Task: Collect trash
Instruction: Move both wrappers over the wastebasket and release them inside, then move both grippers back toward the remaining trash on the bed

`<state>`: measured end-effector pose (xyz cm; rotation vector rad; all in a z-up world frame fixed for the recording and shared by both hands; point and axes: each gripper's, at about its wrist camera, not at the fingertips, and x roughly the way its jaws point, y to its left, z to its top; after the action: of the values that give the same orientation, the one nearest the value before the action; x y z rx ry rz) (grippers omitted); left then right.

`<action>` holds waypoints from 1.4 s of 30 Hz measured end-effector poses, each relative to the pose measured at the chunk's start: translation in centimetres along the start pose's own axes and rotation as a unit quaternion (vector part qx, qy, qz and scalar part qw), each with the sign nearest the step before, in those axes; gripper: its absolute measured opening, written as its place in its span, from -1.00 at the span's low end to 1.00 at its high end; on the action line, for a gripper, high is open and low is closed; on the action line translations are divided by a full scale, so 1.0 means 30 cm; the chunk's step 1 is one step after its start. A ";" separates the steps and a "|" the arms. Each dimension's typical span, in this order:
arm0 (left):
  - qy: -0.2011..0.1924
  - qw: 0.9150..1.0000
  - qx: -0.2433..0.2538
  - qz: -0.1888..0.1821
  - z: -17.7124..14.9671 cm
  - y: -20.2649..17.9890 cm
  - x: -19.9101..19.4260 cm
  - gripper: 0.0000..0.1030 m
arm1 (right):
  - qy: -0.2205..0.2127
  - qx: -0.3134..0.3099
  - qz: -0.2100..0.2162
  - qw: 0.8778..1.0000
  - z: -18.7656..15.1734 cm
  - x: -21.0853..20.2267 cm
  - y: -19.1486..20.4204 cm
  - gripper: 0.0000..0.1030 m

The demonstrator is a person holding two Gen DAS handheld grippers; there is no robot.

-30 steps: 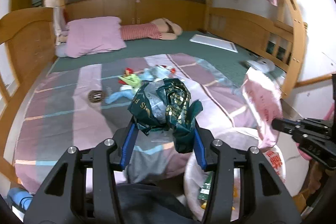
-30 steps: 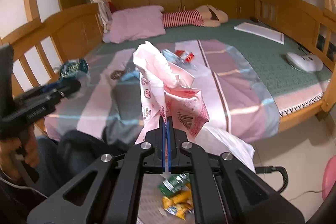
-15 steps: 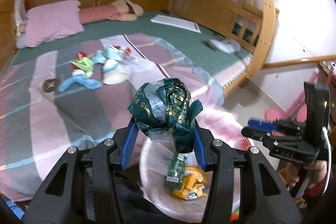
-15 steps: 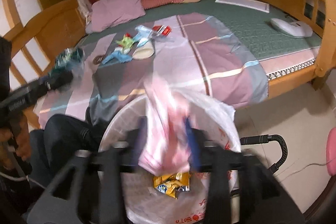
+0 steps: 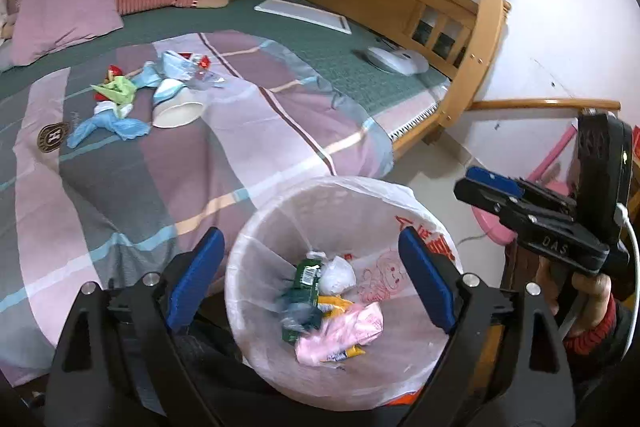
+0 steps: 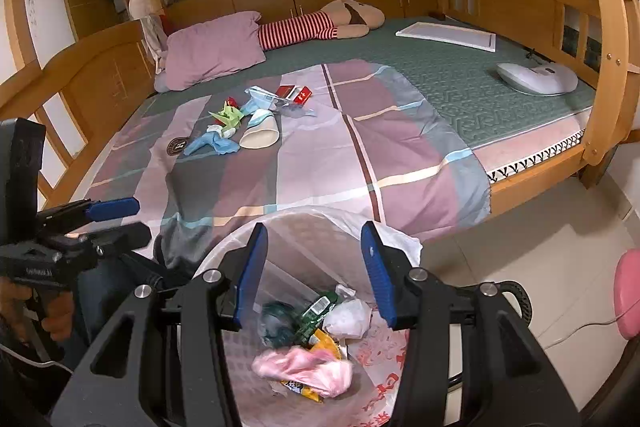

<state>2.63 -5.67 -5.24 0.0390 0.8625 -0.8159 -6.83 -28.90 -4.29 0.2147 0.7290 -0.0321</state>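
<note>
A white bin lined with a plastic bag (image 5: pixel 276 227) (image 6: pixel 400 243) stands beside the bed. Inside lie a dark green wrapper (image 5: pixel 298 311) (image 6: pixel 276 323), a pink bag (image 5: pixel 344 331) (image 6: pixel 304 367), a white wad and yellow wrappers. My left gripper (image 5: pixel 310 279) is open and empty above the bin. My right gripper (image 6: pixel 316 267) is open and empty above the bin too. More trash lies on the bed: a white cup (image 5: pixel 178 113) (image 6: pixel 260 137), blue plastic (image 5: pixel 108 127) (image 6: pixel 212 145), a green wrapper (image 5: pixel 116 91) (image 6: pixel 228 117) and a red packet (image 6: pixel 296 93).
The bed has a striped blanket (image 5: pixel 160 163), a pink pillow (image 6: pixel 212 51), a striped plush toy (image 6: pixel 316 27), a white board (image 6: pixel 448 35) and a white device (image 6: pixel 536 79). Wooden rails enclose the bed. A pink stool (image 6: pixel 628 291) stands on the tiled floor.
Both grippers swung from over the bed to above the bin and opened. The green wrapper and the pink bag dropped into the bin.
</note>
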 end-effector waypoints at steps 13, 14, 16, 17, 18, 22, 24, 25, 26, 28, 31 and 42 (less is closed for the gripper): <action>-0.046 0.989 -0.097 0.103 0.019 0.248 -0.113 0.84 | 0.028 0.020 0.004 0.999 0.051 0.138 0.020 0.11; -0.048 0.987 -0.113 0.106 0.016 0.284 -0.121 0.84 | 0.035 0.022 0.008 0.999 0.064 0.172 0.028 0.11; -0.049 0.982 -0.146 0.106 0.005 0.366 -0.135 0.84 | 0.051 0.027 0.019 0.998 0.092 0.234 0.051 0.11; -0.051 0.981 -0.153 0.107 -0.001 0.393 -0.140 0.84 | 0.055 0.029 0.026 0.998 0.106 0.259 0.066 0.11; -0.053 0.979 -0.160 0.117 -0.005 0.431 -0.146 0.84 | 0.054 0.027 0.037 0.998 0.129 0.294 0.098 0.11; -0.055 0.971 -0.186 0.138 -0.002 0.527 -0.145 0.84 | 0.043 -0.003 0.047 0.998 0.188 0.409 0.213 0.11; -0.057 0.969 -0.196 0.138 0.010 0.576 -0.137 0.84 | 0.039 -0.008 0.051 0.998 0.220 0.472 0.257 0.11; -0.059 0.969 -0.198 0.138 0.018 0.603 -0.130 0.84 | 0.035 -0.010 0.051 0.998 0.242 0.511 0.281 0.11; -0.060 0.968 -0.200 0.139 0.022 0.620 -0.124 0.84 | 0.033 -0.012 0.049 0.998 0.257 0.537 0.296 0.11; -0.057 0.966 -0.210 0.142 0.037 0.670 -0.094 0.84 | 0.024 -0.019 0.041 0.999 0.290 0.599 0.332 0.11; -0.048 0.965 -0.218 0.138 0.057 0.739 -0.038 0.84 | 0.016 -0.039 0.022 0.999 0.323 0.694 0.366 0.11; -0.014 0.960 -0.239 0.142 0.103 0.863 0.065 0.84 | 0.096 -0.080 0.021 0.992 0.313 0.982 0.421 0.11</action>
<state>22.27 10.29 -11.82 -0.2695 0.9813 -0.3245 22.65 -17.13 -14.74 0.0798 0.9140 0.0877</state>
